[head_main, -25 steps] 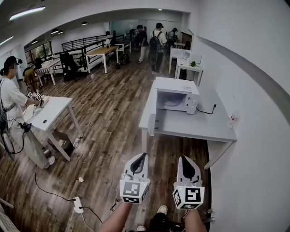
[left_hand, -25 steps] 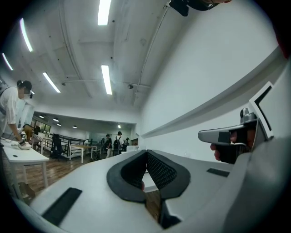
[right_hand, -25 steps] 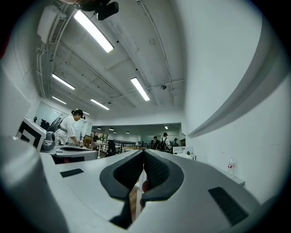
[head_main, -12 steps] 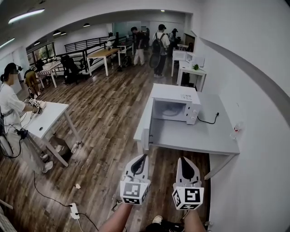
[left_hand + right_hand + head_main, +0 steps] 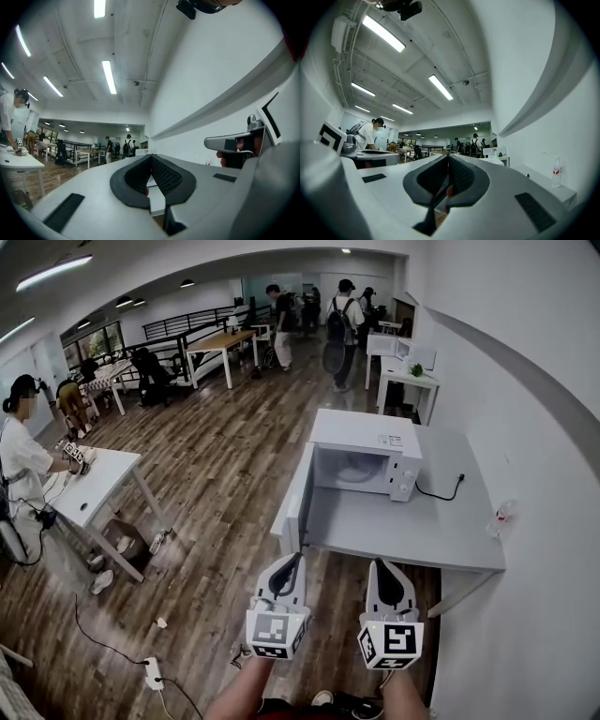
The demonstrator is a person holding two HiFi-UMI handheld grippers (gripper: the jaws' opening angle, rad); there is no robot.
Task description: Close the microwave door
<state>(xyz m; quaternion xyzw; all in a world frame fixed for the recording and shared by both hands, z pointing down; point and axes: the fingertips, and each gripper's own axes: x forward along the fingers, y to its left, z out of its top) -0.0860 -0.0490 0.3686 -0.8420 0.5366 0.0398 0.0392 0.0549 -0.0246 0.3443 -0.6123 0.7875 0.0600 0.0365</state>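
Against the right-hand wall, on a pale grey rectangular table (image 5: 441, 535), sits the white box-shaped microwave (image 5: 367, 432).
- Its white door (image 5: 300, 504) stands wide open. It is hinged on the left and swung out toward the near side, reaching the table's left edge. The lit cavity (image 5: 354, 470) is exposed.
- A black power cord (image 5: 439, 493) trails from the microwave's right side across the tabletop. A small clear plastic bottle (image 5: 504, 514) stands at the table's right edge by the wall.

Near side, low in the head view:
- The left gripper (image 5: 292, 568) and right gripper (image 5: 382, 570), both white with marker cubes, are held side by side. They point toward the table and are well short of it, touching nothing.
- Left claw (image 5: 151, 161): dark pads pressed together, nothing between them.
- Right claw (image 5: 448, 164): likewise closed tight and empty.

Elsewhere:
- Brown wood-plank floor (image 5: 220, 460) throughout.
- Far left, a person in a white shirt (image 5: 21, 442) works at a white rectangular table (image 5: 98, 479).
- At the far end, several people (image 5: 342, 320) stand among more tables.
- A white power strip (image 5: 150, 673) lies on the floor, near left.
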